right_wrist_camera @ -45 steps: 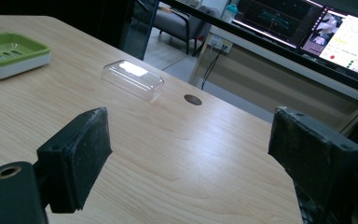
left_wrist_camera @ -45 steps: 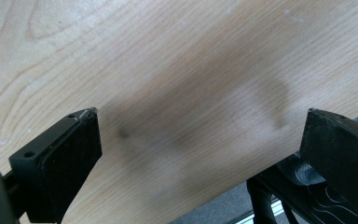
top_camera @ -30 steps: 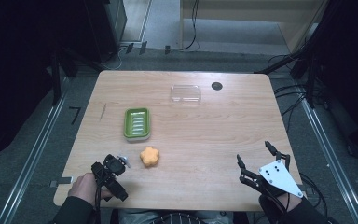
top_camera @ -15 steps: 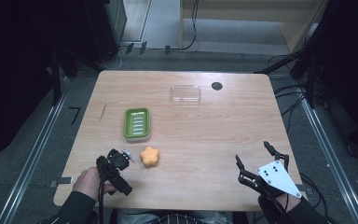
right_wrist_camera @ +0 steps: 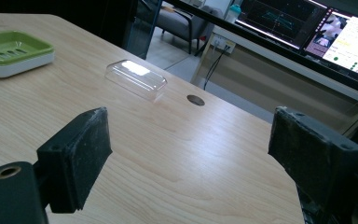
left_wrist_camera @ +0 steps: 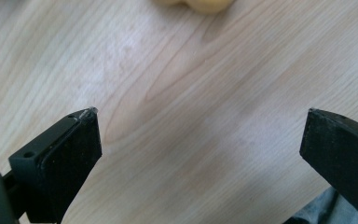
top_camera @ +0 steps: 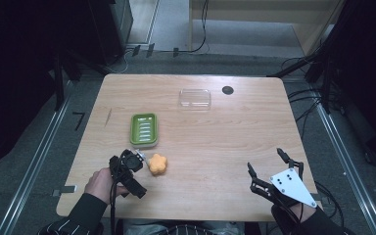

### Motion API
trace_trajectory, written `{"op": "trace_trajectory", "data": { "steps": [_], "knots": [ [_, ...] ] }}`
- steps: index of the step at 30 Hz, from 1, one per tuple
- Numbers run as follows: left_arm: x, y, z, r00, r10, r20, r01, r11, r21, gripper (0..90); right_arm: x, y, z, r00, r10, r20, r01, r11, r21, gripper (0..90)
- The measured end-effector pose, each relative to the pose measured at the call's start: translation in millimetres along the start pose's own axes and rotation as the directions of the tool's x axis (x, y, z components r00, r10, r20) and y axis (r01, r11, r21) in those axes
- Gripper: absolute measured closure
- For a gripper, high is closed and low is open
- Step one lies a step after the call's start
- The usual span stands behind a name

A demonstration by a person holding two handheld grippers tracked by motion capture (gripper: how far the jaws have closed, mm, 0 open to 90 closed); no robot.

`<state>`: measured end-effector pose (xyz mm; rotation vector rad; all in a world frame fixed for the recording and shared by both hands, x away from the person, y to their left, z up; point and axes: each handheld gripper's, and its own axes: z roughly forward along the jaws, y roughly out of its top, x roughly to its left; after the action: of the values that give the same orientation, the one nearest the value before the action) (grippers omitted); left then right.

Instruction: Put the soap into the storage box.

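Your left gripper (top_camera: 138,159) stood wide open beside the orange soap (top_camera: 157,164); you needed to centre both jaws around it before closing.

Orange soap (left_wrist_camera: 196,4), ahead of the left gripper (left_wrist_camera: 200,126), cut off by the top edge of the left gripper view. Green soap dish (right_wrist_camera: 10,51), far left of the right gripper (right_wrist_camera: 191,135), cropped at the frame edge.

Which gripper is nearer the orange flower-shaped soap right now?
Left. The left gripper sits open right beside the orange flower-shaped soap, just short of touching. The right gripper waits open at the table's far right corner.
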<state>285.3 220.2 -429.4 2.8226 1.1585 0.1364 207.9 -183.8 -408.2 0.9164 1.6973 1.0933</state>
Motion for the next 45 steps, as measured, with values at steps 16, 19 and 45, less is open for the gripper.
{"op": "trace_trajectory", "data": {
  "steps": [16, 19, 45],
  "knots": [
    [0.0, 18.7, 3.7, 0.9993, 0.034, 0.013, -0.034, 0.9994, -0.01, 0.0, 0.1, -0.2, -0.3, 1.0, 0.005, 0.003, -0.005, 1.0, 0.002, 13.4],
    [-0.8, 24.8, 5.8, 0.9991, 0.041, 0.015, -0.041, 0.9991, -0.008, 0.0, 0.3, -0.1, 0.1, 1.0, -0.002, 0.001, 0.002, 1.0, -0.001, 13.4],
    [3.1, 61.2, 15.1, 0.9924, 0.122, 0.018, -0.122, 0.992, 0.03, 0.0, -0.2, -0.4, -0.5, 1.0, 0.005, 0.001, -0.005, 1.0, 0.002, 13.4]
  ]
}}
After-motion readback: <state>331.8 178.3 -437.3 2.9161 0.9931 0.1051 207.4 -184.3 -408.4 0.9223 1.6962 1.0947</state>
